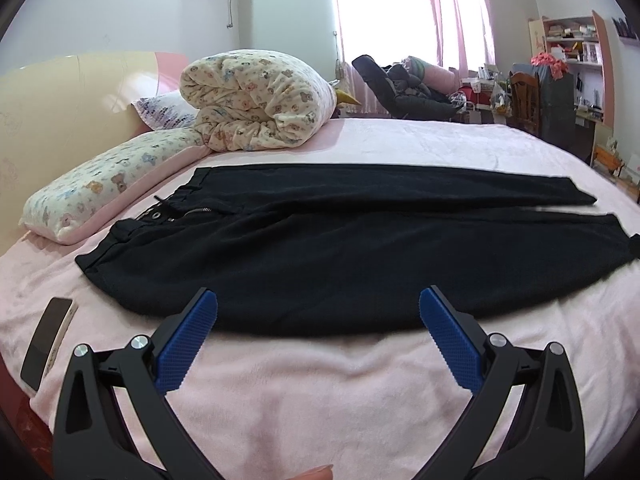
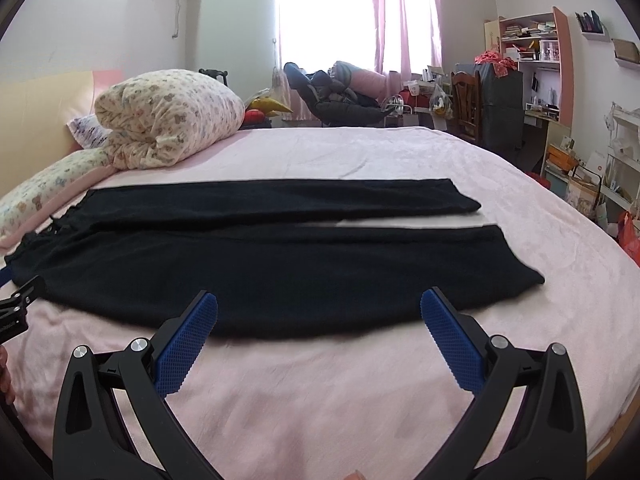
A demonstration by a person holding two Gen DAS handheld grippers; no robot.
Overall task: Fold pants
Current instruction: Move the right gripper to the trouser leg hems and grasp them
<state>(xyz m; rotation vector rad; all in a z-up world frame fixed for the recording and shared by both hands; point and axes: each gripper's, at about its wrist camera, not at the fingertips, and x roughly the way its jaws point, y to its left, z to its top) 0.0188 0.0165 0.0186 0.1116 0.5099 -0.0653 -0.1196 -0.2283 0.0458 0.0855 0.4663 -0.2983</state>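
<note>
Left gripper (image 1: 318, 312) and right gripper (image 2: 319, 312): jaws apart, empty, above near edge of black pants (image 1: 360, 248) laid flat on pink bed (image 1: 320, 392).

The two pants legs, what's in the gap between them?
Only a thin strip of the pink blanket. The black pants lie flat with both legs side by side, slightly apart near the cuffs. The right wrist view shows this best.

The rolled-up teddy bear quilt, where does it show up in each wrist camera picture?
Left wrist: quilt upper left of centre, behind the pants' waistband.
Right wrist: quilt upper left, nearer the edge.
Shared landmark: pink-curtained window.
</note>
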